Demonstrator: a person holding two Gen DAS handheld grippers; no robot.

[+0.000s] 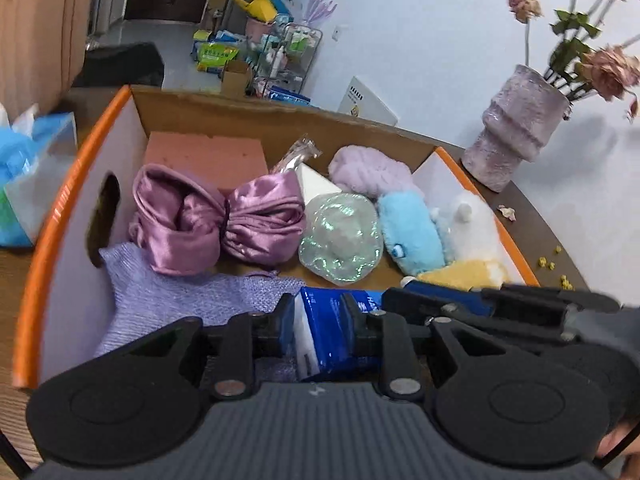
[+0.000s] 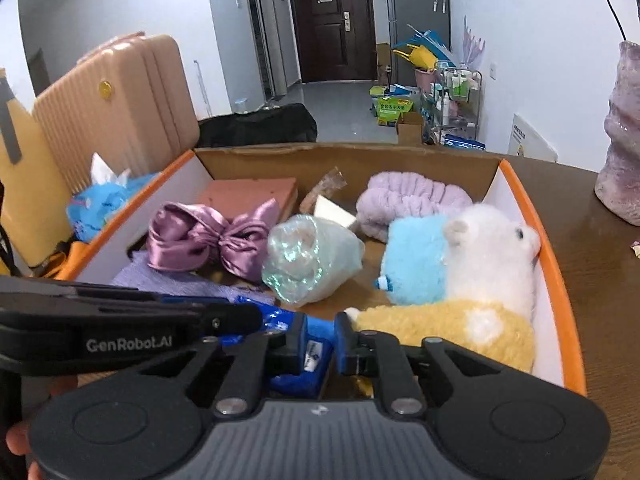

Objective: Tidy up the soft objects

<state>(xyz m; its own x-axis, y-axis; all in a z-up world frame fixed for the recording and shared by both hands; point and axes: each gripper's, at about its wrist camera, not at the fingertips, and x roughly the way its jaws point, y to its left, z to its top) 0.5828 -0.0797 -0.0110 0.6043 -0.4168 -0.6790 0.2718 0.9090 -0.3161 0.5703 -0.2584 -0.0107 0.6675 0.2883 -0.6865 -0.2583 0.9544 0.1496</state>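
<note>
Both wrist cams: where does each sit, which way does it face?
Left wrist: on left gripper, looking forward and down into the orange-rimmed cardboard box; its fingers clamp a blue plastic pack; right gripper crosses at right.
Right wrist: on right gripper, facing box and dark door; clamps the same pack; a thumb shows.
Shared: purple satin bow, pack, box.

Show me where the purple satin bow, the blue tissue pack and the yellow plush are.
purple satin bow (image 1: 224, 220): left wrist view, on the knot at its middle.
blue tissue pack (image 1: 328, 320): left wrist view, on its blue wrapper between the tool's fingers.
yellow plush (image 2: 448, 328): right wrist view, on its furry body.
</note>
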